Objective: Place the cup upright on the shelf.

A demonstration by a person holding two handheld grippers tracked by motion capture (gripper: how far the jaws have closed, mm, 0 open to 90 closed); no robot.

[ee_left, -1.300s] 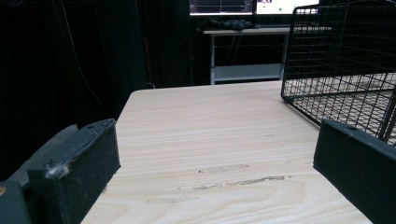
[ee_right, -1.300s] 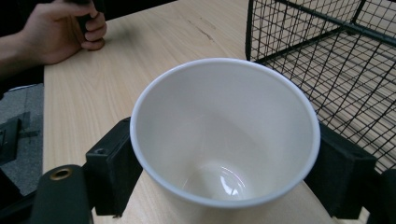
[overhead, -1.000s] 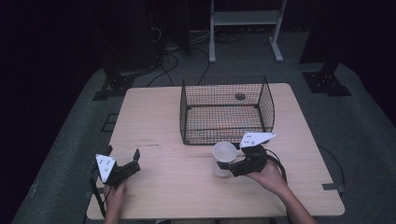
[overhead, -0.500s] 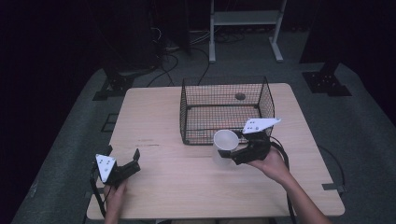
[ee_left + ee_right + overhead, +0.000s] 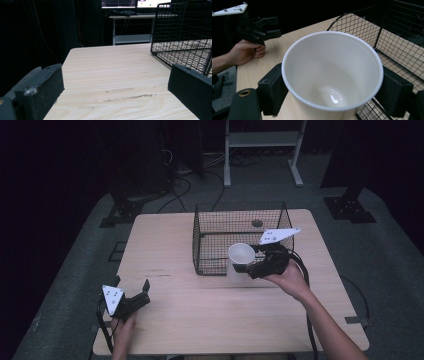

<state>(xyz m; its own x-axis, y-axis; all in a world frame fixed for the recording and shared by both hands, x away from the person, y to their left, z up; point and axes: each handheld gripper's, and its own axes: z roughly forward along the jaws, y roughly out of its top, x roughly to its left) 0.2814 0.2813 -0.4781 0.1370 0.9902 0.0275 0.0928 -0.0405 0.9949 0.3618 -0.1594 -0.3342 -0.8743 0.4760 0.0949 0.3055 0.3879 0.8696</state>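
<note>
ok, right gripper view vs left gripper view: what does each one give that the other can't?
Right gripper view alone: the white cup clamped between its jaws, empty inside, and the left gripper farther off in a hand. Left gripper view alone: its own jaws standing wide apart with nothing between them, and a white shelf frame behind the table. Both: the wire basket and wooden table.

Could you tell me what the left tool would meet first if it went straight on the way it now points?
Probably nothing soon: the left tool points along bare light wooden table; the black wire basket sits off to one side, though depth is unclear.
</note>
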